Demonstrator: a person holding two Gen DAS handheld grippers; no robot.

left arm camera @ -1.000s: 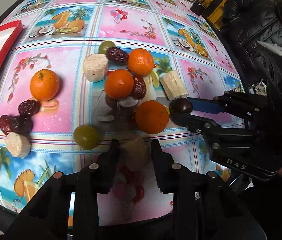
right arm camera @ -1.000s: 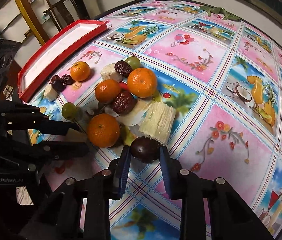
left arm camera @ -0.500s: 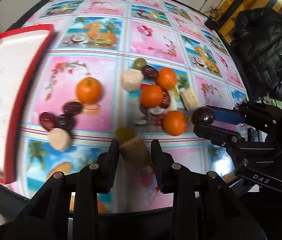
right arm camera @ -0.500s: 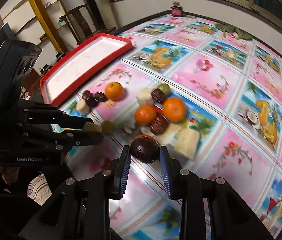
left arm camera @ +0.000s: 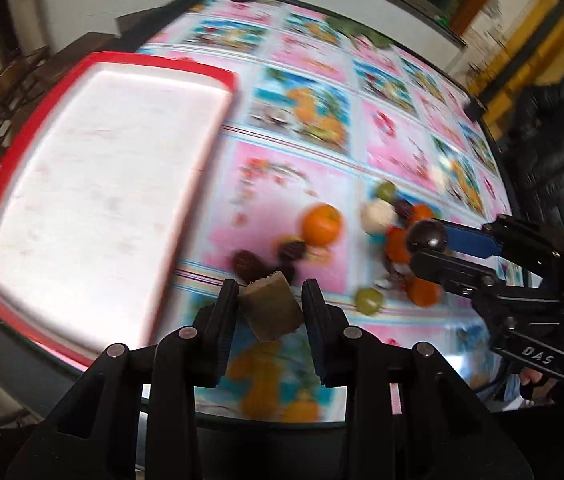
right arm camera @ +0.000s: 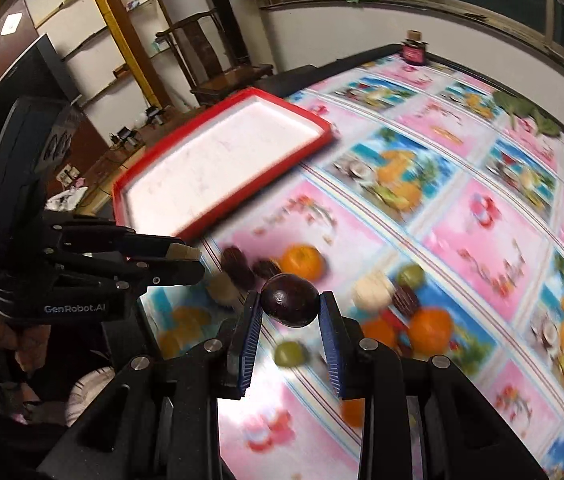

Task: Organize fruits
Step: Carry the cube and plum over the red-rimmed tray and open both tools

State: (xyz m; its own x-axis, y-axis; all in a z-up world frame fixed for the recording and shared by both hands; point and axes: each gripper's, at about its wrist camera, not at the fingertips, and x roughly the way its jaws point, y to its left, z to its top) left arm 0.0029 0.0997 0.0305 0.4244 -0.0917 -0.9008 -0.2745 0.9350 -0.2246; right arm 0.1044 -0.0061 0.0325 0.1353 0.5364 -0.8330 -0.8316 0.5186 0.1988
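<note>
My left gripper [left arm camera: 270,286] is shut on a tan, rough-cut chunk of fruit [left arm camera: 272,312], held above the table's near edge beside the red tray [left arm camera: 94,184]. My right gripper [right arm camera: 290,300] is shut on a dark purple round fruit [right arm camera: 289,306], held over the fruit pile. On the table lie oranges [left arm camera: 321,224], dark dates [left arm camera: 248,262], a green fruit [left arm camera: 369,299] and pale chunks [right arm camera: 373,290], all blurred. The white-bottomed tray [right arm camera: 218,164] holds nothing. In the right wrist view, the left gripper [right arm camera: 198,261] hovers near the tray's front corner.
A fruit-print cloth [right arm camera: 477,216] covers the table. A small dark jar [right arm camera: 413,50] stands at the far edge, with green leaves [right arm camera: 529,114] near it. A wooden chair [right arm camera: 218,68] and shelves stand beyond the tray. A black jacket [left arm camera: 553,152] is at the right.
Both grippers have risen and swung left, away from the fruit pile and toward the tray, each still holding its piece. The tray now fills the left of the left wrist view.
</note>
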